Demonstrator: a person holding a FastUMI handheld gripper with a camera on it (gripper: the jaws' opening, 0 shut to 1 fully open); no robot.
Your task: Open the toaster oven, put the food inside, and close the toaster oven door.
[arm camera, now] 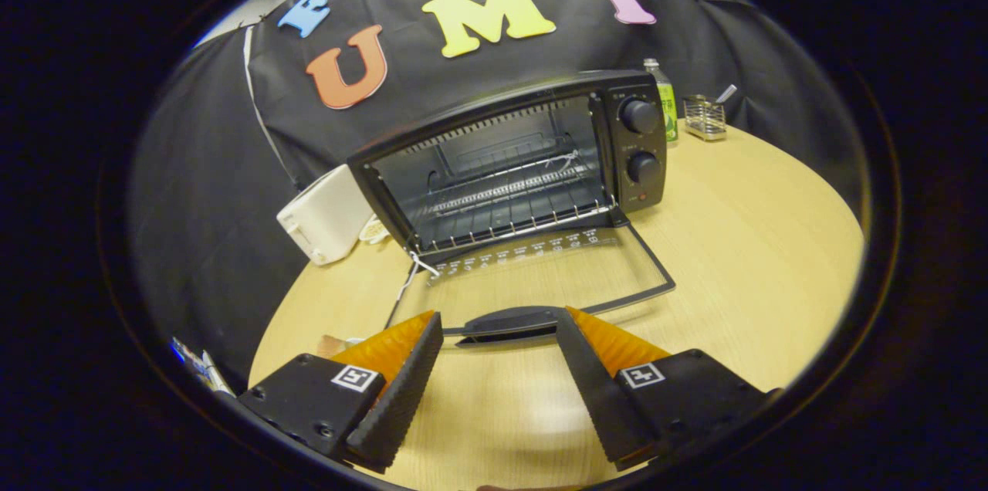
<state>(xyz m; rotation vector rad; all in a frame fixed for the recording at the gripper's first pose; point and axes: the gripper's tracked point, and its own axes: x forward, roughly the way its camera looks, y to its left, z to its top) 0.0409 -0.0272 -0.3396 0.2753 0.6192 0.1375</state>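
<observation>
A black toaster oven (641, 143) stands on the round wooden table (756, 244) beyond my fingers. Its glass door (540, 275) lies folded down flat toward me, and the wire rack (509, 205) inside carries nothing. The door's dark handle (509, 323) sits just ahead of my fingertips, in the gap between them. My gripper (498, 321) is open, with nothing held between the fingers. A small brownish object (333, 344) peeks out behind the left finger; I cannot tell what it is.
A white toaster (324, 217) stands to the left of the oven. Behind the oven's right side are a green-labelled bottle (664, 101) and a small wire holder (705, 118). Bare tabletop stretches to the right of the door.
</observation>
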